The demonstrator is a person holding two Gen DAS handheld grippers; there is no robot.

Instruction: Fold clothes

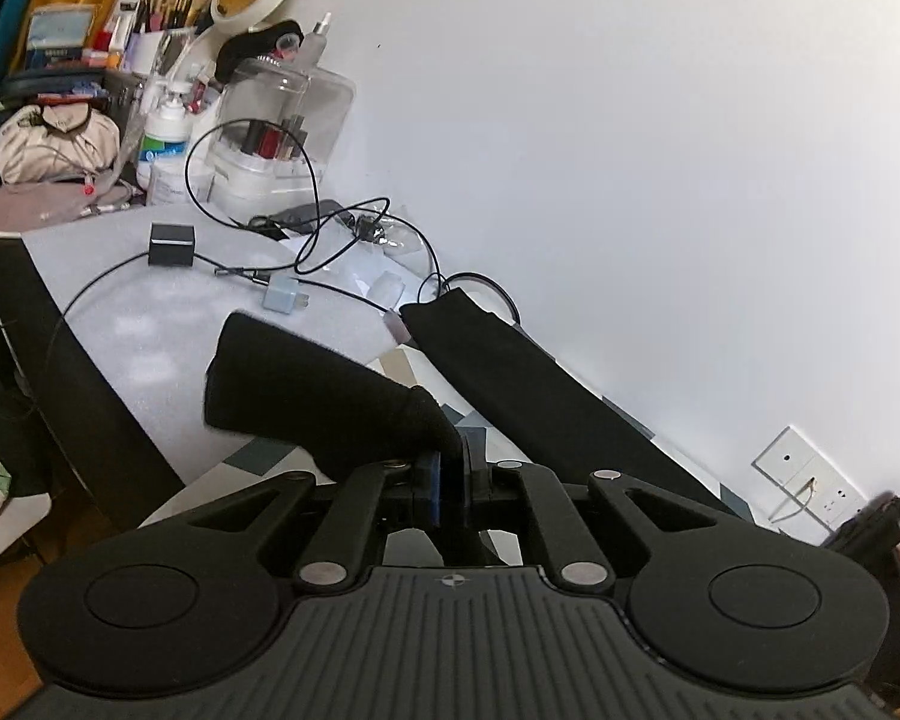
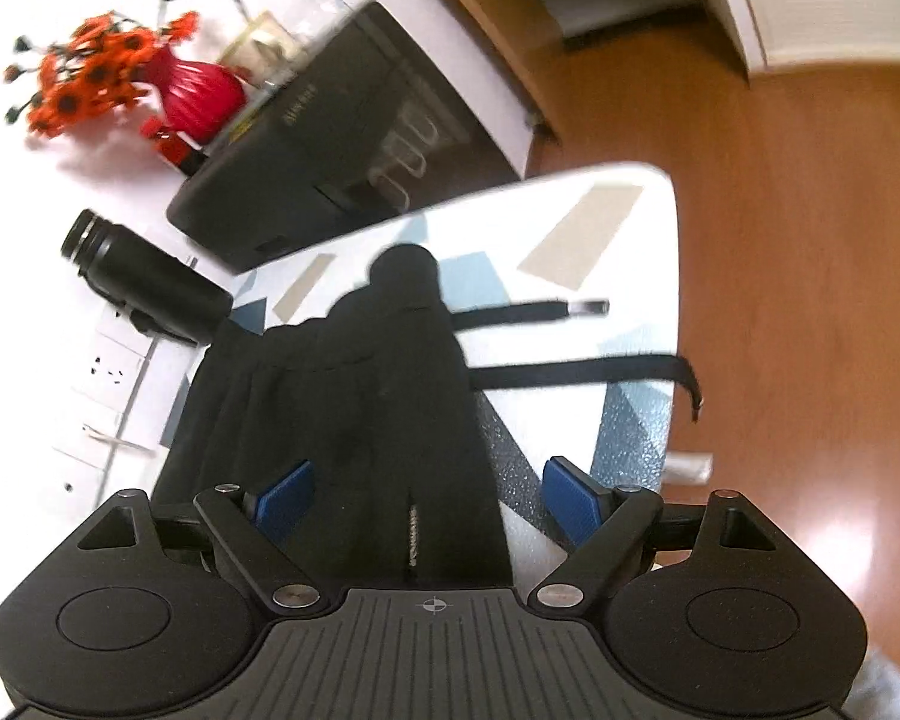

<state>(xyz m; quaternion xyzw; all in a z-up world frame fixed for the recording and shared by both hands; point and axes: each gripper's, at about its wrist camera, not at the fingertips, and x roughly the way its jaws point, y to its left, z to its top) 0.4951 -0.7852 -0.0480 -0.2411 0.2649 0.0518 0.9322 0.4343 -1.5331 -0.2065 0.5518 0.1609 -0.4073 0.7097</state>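
Left wrist view: the left claw (image 1: 450, 483) is clamped on a fold of the black fabric trousers (image 1: 306, 390), lifted off the pale patterned counter (image 1: 150, 324); a clear plastic organiser (image 1: 282, 132) behind holds what look like lipsticks. Right wrist view: the right claw (image 2: 429, 504) stands apart over the trousers' waistband, drawstrings (image 2: 534, 312) trailing beside a red ribbed vase (image 2: 201, 99) of orange flowers.

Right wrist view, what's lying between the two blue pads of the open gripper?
Black garment fabric lies between the right gripper's blue pads, which stand apart without pressing it.
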